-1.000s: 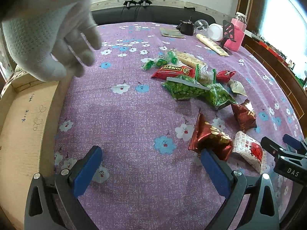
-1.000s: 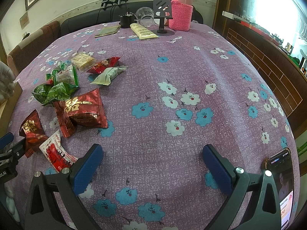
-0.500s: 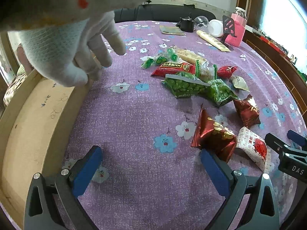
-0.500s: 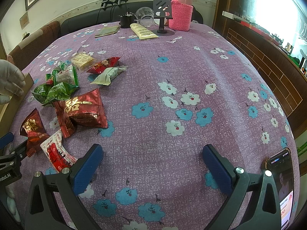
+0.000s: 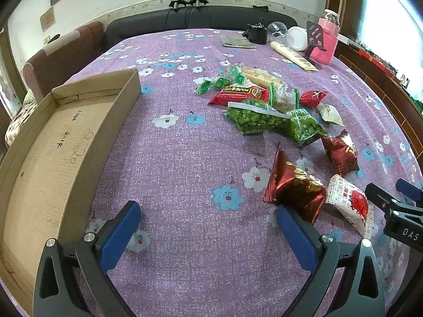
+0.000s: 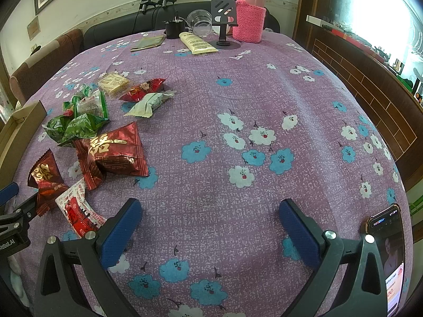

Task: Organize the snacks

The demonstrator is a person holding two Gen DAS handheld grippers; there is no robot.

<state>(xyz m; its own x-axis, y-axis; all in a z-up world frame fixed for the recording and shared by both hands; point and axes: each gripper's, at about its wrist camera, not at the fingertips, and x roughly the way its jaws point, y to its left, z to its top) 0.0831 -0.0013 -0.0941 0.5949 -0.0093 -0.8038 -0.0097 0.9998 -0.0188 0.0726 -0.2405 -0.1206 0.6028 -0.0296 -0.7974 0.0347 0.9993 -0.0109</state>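
Several snack packets lie on the purple flowered tablecloth: a dark red packet [image 5: 294, 186], a white and red packet [image 5: 350, 204], a smaller dark red packet [image 5: 341, 152], green pea bags [image 5: 260, 119] and a red flat packet [image 5: 236, 93]. An empty cardboard tray [image 5: 50, 145] sits at the left. My left gripper [image 5: 207, 227] is open and empty, its right finger just in front of the dark red packet. My right gripper [image 6: 210, 224] is open and empty over bare cloth, right of the packets [image 6: 111, 153].
At the far edge stand a pink knitted bottle [image 6: 251, 15], a black phone stand [image 6: 224, 23], a cream tube [image 6: 198, 43], a clear cup [image 6: 201, 23] and a small black box [image 6: 174, 29]. A lit phone [image 6: 388, 253] lies at the near right. Chairs surround the table.
The gloved hand that held the cardboard tray has left the view. The tray now lies flat at the left. Both grippers have stayed where they were.
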